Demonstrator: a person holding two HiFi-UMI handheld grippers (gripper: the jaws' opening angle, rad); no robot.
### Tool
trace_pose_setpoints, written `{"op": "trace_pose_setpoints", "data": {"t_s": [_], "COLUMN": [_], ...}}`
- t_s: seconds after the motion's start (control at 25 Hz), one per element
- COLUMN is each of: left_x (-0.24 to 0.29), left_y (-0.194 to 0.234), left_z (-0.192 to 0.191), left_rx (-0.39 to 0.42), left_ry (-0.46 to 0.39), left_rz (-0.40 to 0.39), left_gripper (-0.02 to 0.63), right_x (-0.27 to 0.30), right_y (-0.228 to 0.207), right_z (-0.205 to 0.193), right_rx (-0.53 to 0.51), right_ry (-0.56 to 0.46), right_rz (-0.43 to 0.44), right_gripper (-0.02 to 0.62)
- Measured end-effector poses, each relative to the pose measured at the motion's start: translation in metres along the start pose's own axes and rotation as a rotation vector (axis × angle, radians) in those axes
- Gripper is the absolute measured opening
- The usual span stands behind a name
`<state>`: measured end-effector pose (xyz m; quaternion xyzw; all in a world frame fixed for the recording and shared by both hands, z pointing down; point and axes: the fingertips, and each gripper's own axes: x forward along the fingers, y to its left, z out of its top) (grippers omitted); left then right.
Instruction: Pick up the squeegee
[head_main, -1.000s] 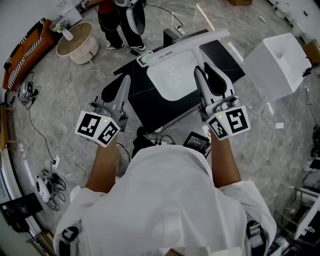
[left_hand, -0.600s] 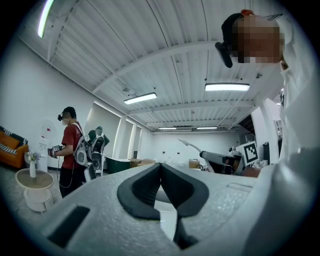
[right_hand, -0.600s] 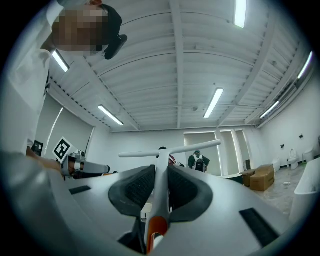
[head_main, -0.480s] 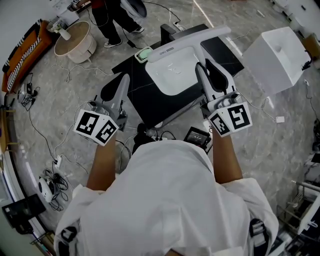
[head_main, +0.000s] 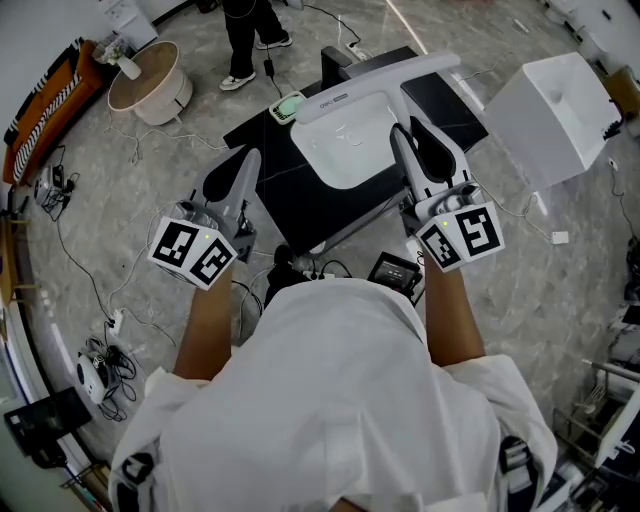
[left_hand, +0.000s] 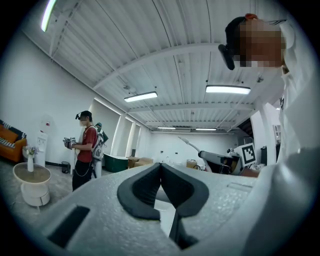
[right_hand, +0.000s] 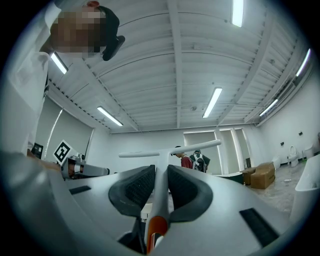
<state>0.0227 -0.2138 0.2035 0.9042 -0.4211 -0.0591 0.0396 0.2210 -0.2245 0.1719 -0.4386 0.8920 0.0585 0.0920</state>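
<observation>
The squeegee is white, with a long blade (head_main: 385, 78) across the top of a thin handle (right_hand: 159, 190) that has an orange part at its base. My right gripper (head_main: 412, 128) is shut on that handle, and the blade (right_hand: 170, 150) stands level above the jaws in the right gripper view. In the head view the blade hangs over the far edge of a white basin (head_main: 350, 145). My left gripper (head_main: 250, 155) is held apart to the left, over the floor beside the counter. Its pads (left_hand: 150, 187) meet with nothing between them.
The basin sits in a black counter (head_main: 300, 205) straight ahead, with a small pale green object (head_main: 288, 105) at its far corner. A white box (head_main: 555, 115) stands at the right. At the far left are a round low table (head_main: 150, 85) and floor cables. A person's legs (head_main: 245, 35) show at the top.
The person in the background has walked further away, toward the top edge. Both grippers and the squeegee have stayed about where they were.
</observation>
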Motion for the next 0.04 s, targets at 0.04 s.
{"op": "trace_pose_setpoints", "data": {"t_s": [0.04], "left_x": [0.0007], "left_y": [0.0003], "left_z": [0.0003], "left_rx": [-0.001], "left_ry": [0.001], "left_rz": [0.002], "left_gripper": [0.015], "right_x": [0.0008], "right_y": [-0.0007], "right_z": [0.0005], "right_rx": [0.001], "right_ry": [0.001], "right_rz": [0.002], "right_gripper": [0.087]}}
